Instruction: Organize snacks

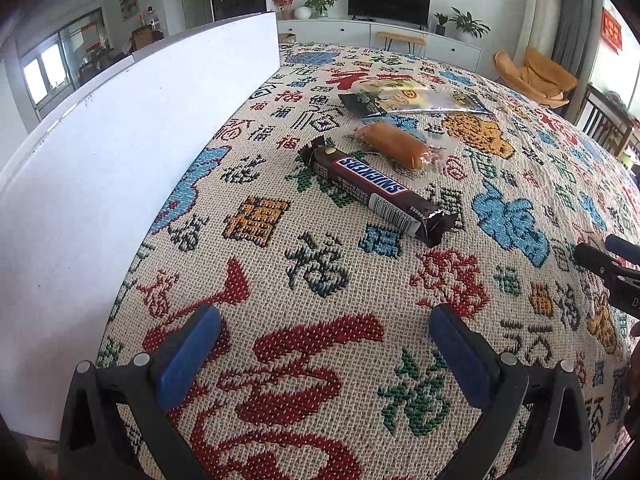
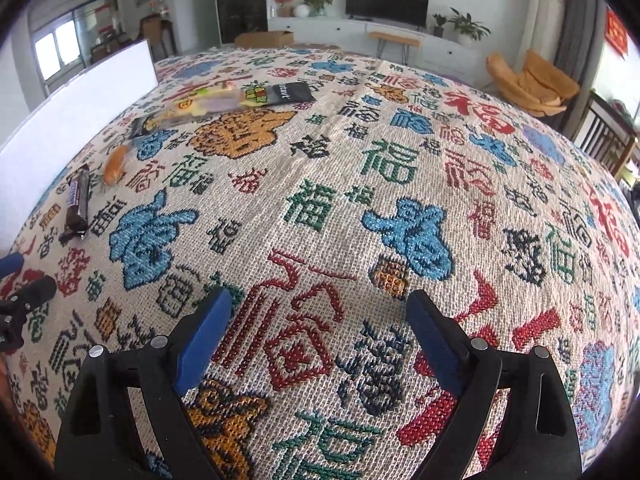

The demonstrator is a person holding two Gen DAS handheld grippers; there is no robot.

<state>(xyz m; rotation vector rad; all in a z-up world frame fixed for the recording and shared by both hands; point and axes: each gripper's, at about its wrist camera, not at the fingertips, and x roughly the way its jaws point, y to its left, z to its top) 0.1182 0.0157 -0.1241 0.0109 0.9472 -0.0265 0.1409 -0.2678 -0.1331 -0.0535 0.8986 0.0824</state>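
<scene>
The left gripper point(image 1: 326, 344), black-framed with blue ribbed pads, hovers with its jaws spread wide and nothing between them, over a coarse woven tablecloth point(image 1: 320, 280) covered in red, blue, green and orange characters on a cream ground. Straight ahead of it, with bare cloth between, lies a dark brown glossy Snickers bar point(image 1: 378, 190), set diagonally with its crimped ends pointing away to the left and near to the right. Just beyond the bar, close but apart from it, rests a tan sausage-shaped bread roll in a clear crinkled wrapper point(image 1: 394, 146). Farther back, a flat yellow-and-black foil snack packet point(image 1: 416, 100) overlaps a second pale packet. A tall plain white board point(image 1: 120, 160) stands upright along the left edge of the cloth, walling off that side.

The right gripper point(image 2: 320, 340), of the same build, is likewise wide open and empty, poised above bare cloth well to the right of the snacks. In its view the snacks sit far to the left in a loose line, and the tip of the left gripper shows at the left edge. A television, potted plants and an orange chair fill the room behind.
</scene>
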